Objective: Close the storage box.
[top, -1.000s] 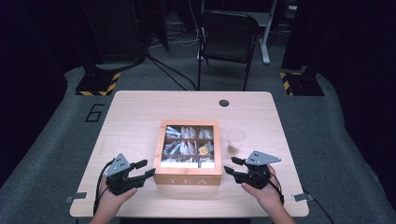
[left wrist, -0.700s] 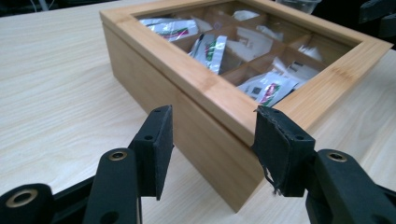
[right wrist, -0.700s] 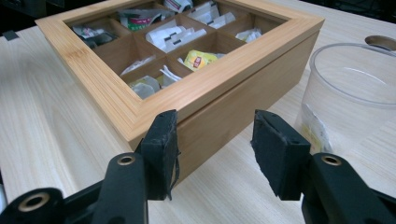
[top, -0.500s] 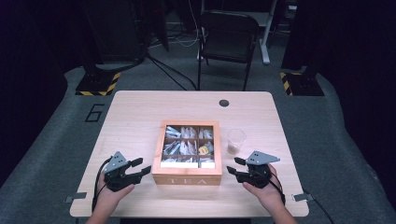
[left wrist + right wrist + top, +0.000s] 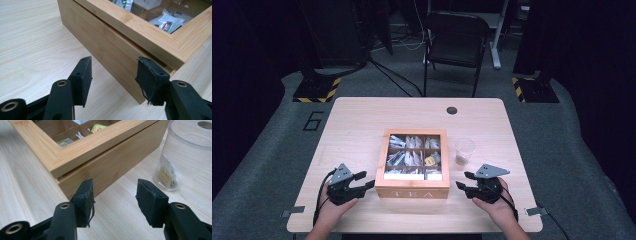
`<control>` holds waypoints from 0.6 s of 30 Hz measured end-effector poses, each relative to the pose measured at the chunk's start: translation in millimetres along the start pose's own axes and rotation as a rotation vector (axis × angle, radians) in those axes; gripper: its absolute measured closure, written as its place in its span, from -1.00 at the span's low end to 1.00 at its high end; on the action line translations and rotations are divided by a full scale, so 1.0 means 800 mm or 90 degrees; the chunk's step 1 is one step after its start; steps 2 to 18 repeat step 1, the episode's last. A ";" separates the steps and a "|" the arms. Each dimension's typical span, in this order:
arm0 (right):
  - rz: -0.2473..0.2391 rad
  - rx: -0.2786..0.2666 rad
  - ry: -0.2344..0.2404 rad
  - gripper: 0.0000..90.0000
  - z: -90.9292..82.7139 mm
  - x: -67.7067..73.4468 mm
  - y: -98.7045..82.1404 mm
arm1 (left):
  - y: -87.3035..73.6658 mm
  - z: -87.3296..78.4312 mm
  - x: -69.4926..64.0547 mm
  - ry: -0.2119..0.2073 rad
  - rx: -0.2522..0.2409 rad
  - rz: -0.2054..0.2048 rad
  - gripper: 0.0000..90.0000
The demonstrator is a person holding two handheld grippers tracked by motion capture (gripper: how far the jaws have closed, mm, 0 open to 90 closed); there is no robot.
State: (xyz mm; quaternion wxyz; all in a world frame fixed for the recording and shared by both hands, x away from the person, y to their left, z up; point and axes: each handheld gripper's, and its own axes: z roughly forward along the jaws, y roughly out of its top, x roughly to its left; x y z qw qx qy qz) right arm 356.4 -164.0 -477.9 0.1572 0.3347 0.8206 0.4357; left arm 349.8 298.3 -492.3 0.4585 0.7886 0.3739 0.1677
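Wooden tea box (image 5: 414, 165) with glass-paned lid, standing near the middle of the table (image 5: 362, 120), its lettered front face turned toward the person. The left gripper (image 5: 362, 182) sits low on the tabletop just beside the box's front left corner; the right gripper (image 5: 463, 183) mirrors it off the front right corner. Both point inward, so the box lies between them, and its lid seam runs level along the side each faces.

In the left gripper view the jaws stand apart with nothing between the pads (image 5: 84, 76); the box corner (image 5: 140, 95) lies just ahead, near the right-hand pad but apart from it. In the right gripper view the jaws have just been opening and stand apart, empty; the box's corner (image 5: 75, 186) lies just beyond the left-hand pad (image 5: 86, 200), and a clear plastic cup (image 5: 182, 157) holding a tea bag stands ahead to the right.

Neither hand is clearly nearer: each is about equally close to its own corner. The coming move probably turns on the lid's overhanging edge (image 5: 140, 37), which sits above the level of both pairs of pads.
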 end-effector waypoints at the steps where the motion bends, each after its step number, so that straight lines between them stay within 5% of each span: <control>1: -0.002 0.003 -0.001 0.04 0.000 0.001 0.000 | 0.000 0.000 0.000 -0.001 -0.002 -0.004 0.03; 18: -0.002 0.003 -0.001 0.04 0.000 0.001 0.000 | 0.000 0.000 0.000 -0.001 -0.002 -0.004 0.03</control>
